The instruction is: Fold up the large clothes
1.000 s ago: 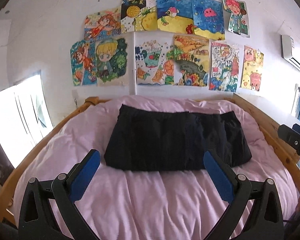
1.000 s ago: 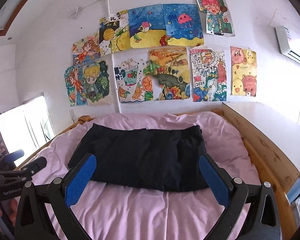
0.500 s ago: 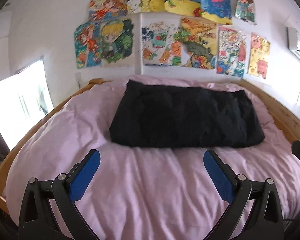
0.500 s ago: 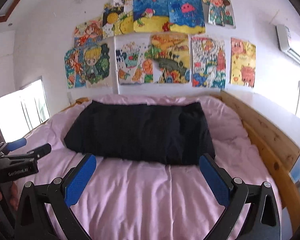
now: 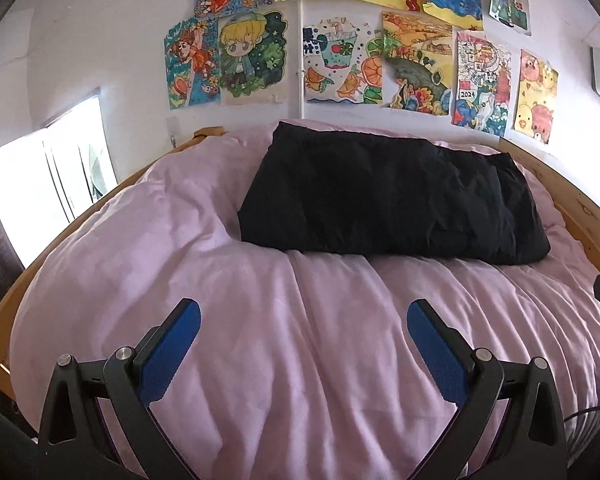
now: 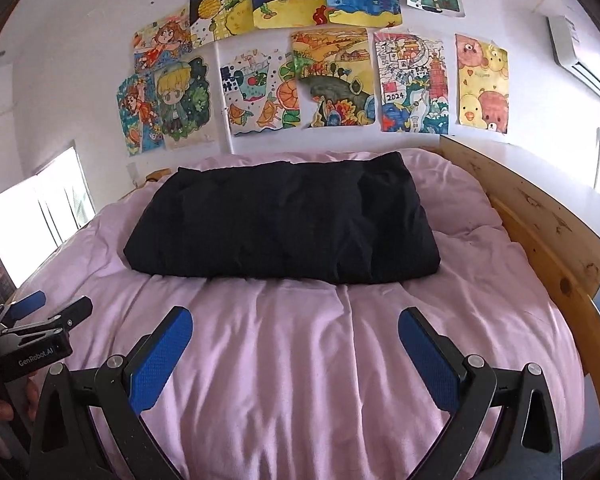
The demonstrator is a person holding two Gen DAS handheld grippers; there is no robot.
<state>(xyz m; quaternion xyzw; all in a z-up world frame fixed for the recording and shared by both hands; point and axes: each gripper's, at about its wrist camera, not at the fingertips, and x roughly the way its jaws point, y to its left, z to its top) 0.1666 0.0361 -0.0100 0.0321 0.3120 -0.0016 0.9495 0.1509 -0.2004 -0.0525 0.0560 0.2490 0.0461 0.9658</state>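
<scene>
**Closing in on the folded black garment, both grippers empty**

Lying across the upper middle of both views, the black garment (image 5: pixel 392 204) rests as a folded, puffy rectangle on the pink duvet (image 5: pixel 292 340), its long edge running left to right. It now fills more of each frame than it did half a second ago and sits higher against the wall. The drawings (image 5: pixel 380 40) have slid toward the top edge, and the uppermost ones are partly cut off in the left wrist view.

At the bottom of the left wrist view, the left gripper (image 5: pixel 303 320) has its blue pads spread wide, grasping nothing, over bare duvet and well short of the garment. The right gripper (image 6: pixel 295 328) is likewise released and empty at the bottom of its own view, also short of the garment's near edge.

In the right wrist view, the left gripper's body shows at the lower left edge, lower in frame than before. The wooden bed frame (image 6: pixel 540 232) runs along the right side, and a bright window (image 5: pixel 40 192) stands at the left.
</scene>
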